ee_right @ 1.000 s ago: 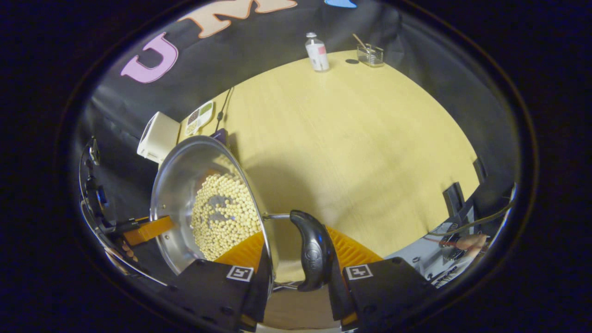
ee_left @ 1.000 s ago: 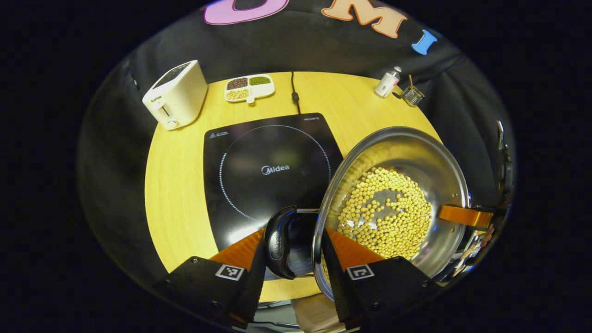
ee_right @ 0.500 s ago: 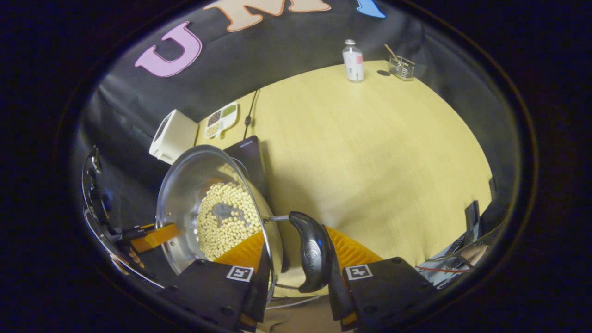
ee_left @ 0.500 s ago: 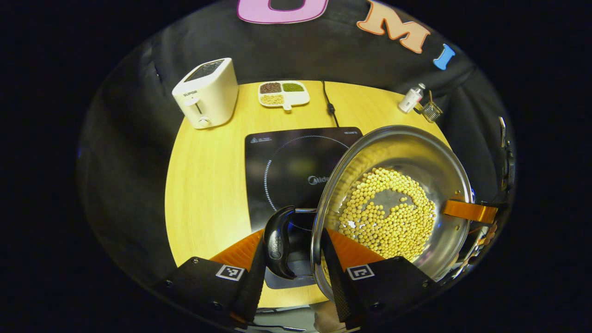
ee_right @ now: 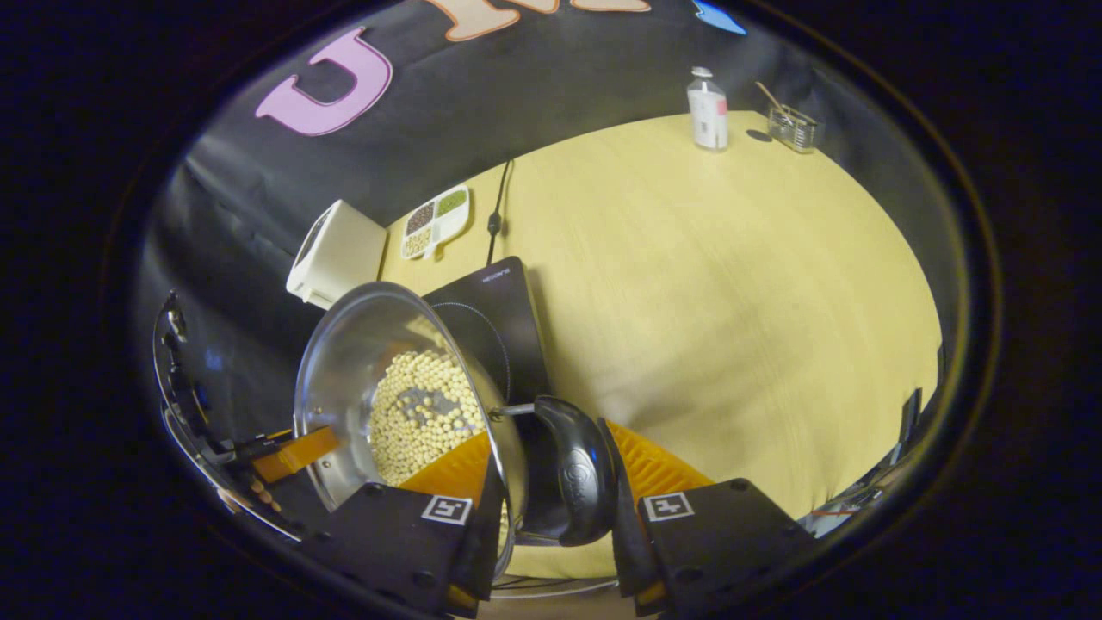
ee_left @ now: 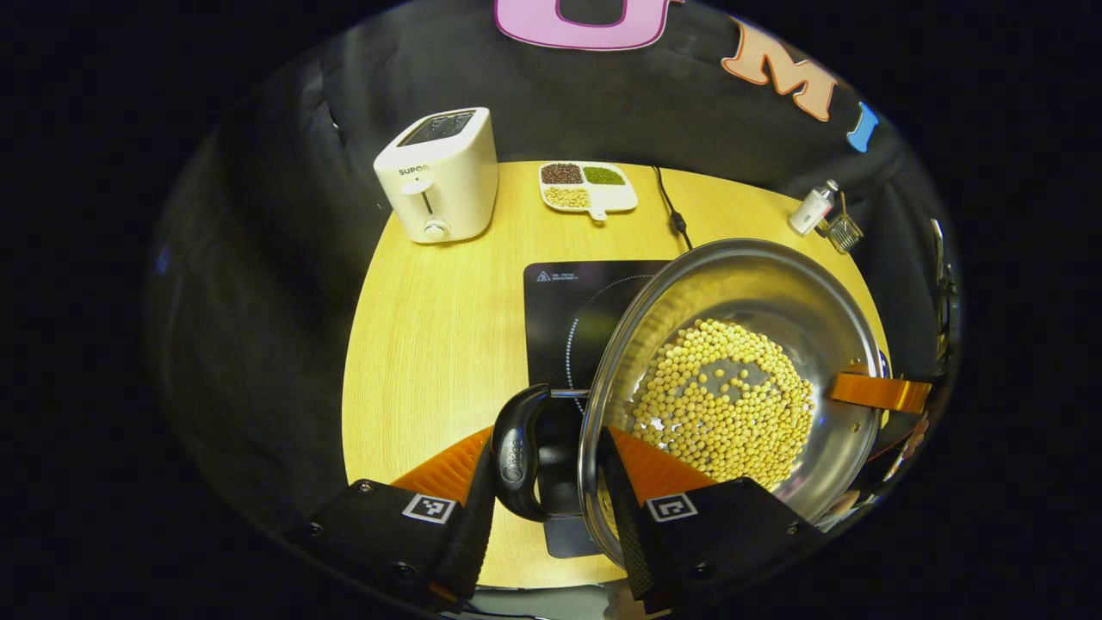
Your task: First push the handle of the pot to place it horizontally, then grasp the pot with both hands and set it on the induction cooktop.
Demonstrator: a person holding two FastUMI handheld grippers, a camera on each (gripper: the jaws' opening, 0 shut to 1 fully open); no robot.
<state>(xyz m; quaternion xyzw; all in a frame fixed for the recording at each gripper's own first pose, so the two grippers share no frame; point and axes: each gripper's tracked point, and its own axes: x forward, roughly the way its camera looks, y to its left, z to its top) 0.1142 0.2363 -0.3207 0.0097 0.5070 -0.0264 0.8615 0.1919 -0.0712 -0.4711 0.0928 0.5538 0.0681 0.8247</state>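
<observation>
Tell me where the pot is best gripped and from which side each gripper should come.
Grip the pot by its two black side handles, one gripper per side, coming in level from outside. The left handle and right handle jut beyond the rim as loops, so the left gripper and right gripper each straddle handle and rim.

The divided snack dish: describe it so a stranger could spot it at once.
On the round wooden table, look to the far edge by the black cloth wall. Between the white toaster and the black power cord lies the small white dish. It alone has three compartments, holding dark, green and yellow grains.
</observation>
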